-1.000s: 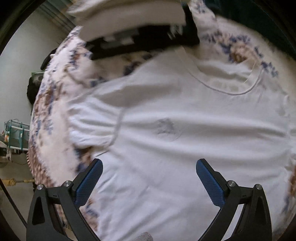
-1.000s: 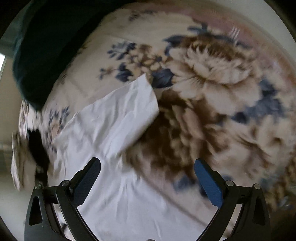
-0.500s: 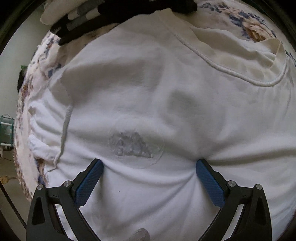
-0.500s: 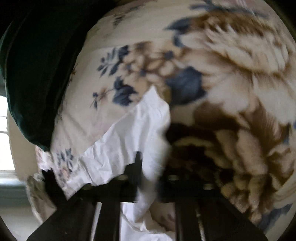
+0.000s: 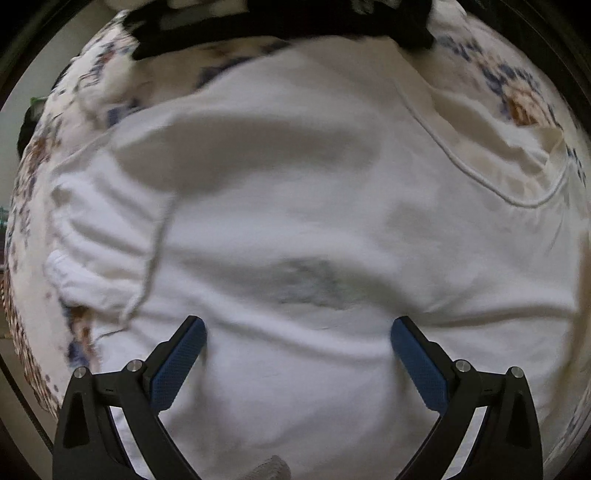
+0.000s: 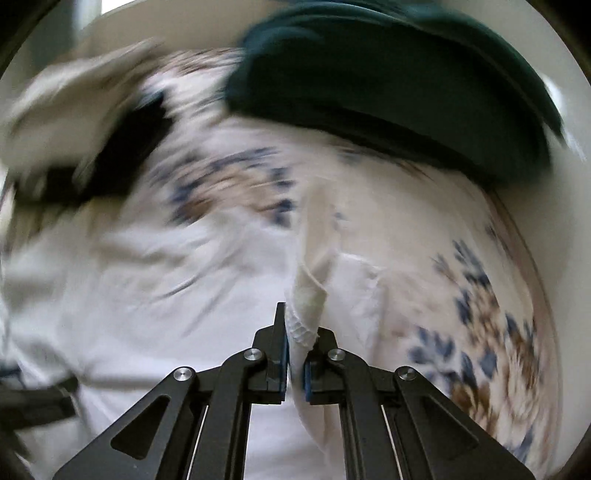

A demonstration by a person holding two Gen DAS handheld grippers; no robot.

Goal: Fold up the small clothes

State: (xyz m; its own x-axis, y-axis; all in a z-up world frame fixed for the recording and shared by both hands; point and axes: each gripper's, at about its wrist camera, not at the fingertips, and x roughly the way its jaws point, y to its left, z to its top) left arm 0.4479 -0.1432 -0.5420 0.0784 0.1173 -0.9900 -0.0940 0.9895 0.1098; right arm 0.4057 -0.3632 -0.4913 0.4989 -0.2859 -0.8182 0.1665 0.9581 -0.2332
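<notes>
A small white T-shirt (image 5: 295, 206) lies spread on a floral blanket (image 5: 517, 96), collar at the upper right, one sleeve (image 5: 96, 251) at the left, a faint grey print at mid-chest. My left gripper (image 5: 297, 336) is open, its blue pads pressing down on the shirt's body below the print. My right gripper (image 6: 294, 343) is shut on a pinched-up edge of the white T-shirt (image 6: 308, 295), which rises as a ridge between the jaws. The right wrist view is blurred by motion.
A dark green cushion or cloth (image 6: 388, 81) lies at the far side of the blanket (image 6: 480, 314). Folded beige and black clothes (image 6: 92, 122) are stacked at the far left; they also show along the top of the left wrist view (image 5: 280, 22).
My right gripper closed on the shirt's edge and has swung it round, lifting the fabric. My left gripper came down onto the shirt body, then shifted back a little.
</notes>
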